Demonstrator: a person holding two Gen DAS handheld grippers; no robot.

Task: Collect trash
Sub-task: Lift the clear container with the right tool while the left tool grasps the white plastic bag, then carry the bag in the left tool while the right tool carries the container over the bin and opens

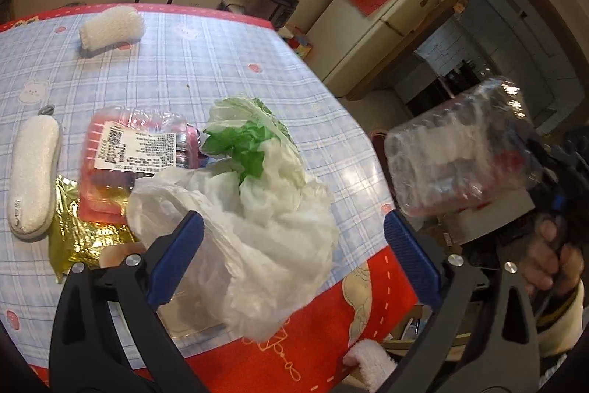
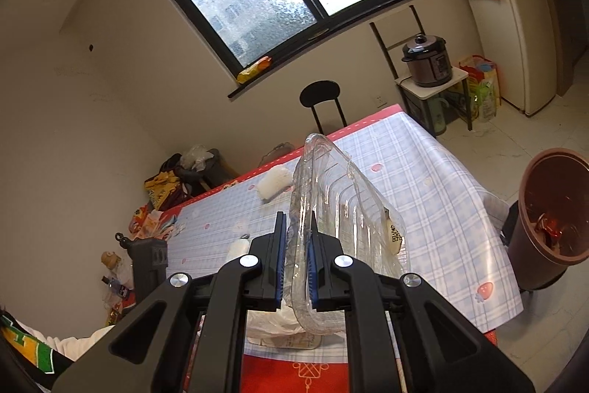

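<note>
My left gripper point(image 1: 291, 238) is open, its blue pads on either side of a crumpled white plastic bag point(image 1: 257, 205) with a green print that lies near the table's front edge. Behind the bag sit a clear pink-tinted clamshell box with a white label point(image 1: 136, 157) and gold foil point(image 1: 77, 238). My right gripper point(image 2: 296, 264) is shut on a clear plastic clamshell container point(image 2: 342, 209) and holds it up above the table. The same container point(image 1: 467, 153) shows in the left wrist view at the right, off the table edge.
The table point(image 1: 191, 61) has a blue plaid cloth with a red border. A white slipper-like pad point(image 1: 35, 172) and a white foam roll point(image 1: 112, 26) lie on it. A brown trash bin point(image 2: 552, 209) stands on the floor right of the table. A chair point(image 2: 324, 102) stands at the far side.
</note>
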